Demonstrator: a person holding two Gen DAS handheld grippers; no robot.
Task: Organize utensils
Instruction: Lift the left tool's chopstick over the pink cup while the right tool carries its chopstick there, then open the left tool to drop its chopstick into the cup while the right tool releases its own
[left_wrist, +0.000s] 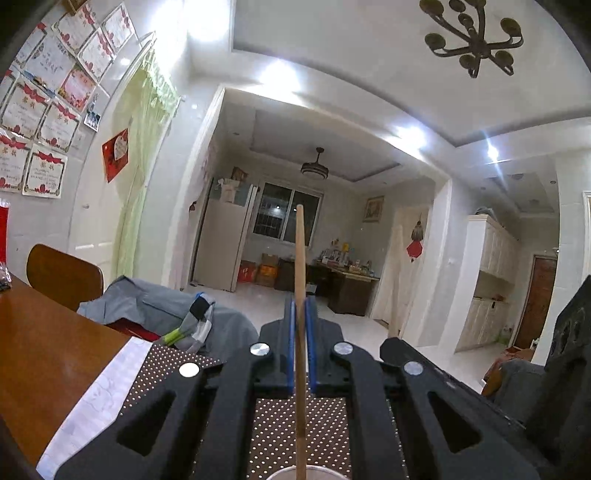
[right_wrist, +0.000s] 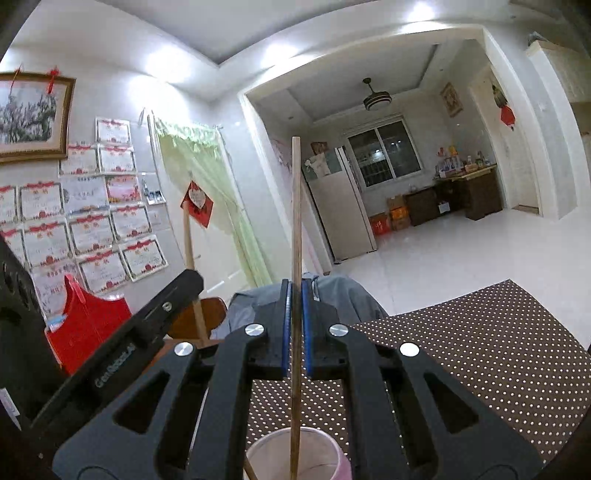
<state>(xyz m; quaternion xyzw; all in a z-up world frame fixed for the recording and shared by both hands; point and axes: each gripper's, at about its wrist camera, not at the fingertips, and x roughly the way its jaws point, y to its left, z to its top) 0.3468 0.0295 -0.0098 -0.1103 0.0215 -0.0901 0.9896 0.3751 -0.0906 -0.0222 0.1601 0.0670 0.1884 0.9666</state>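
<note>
My left gripper (left_wrist: 301, 306) is shut on a thin wooden chopstick (left_wrist: 300, 258) that stands upright between its blue pads. Its lower end reaches the rim of a pale cup (left_wrist: 321, 472) at the bottom edge. My right gripper (right_wrist: 295, 288) is shut on a second wooden chopstick (right_wrist: 295, 206), also upright. That stick's lower end is inside the white and pink cup (right_wrist: 317, 454). In the right wrist view the left gripper (right_wrist: 192, 277) stands just to the left with its own chopstick (right_wrist: 187, 236). The tip of another stick (right_wrist: 251, 472) leans in the cup.
A brown dotted mat (right_wrist: 480, 350) covers the wooden table (left_wrist: 44, 339) under both grippers. A red plastic holder (right_wrist: 88, 325) stands at the left. A wooden chair (left_wrist: 62, 277) and a grey cloth (left_wrist: 147, 306) lie beyond the table's far edge.
</note>
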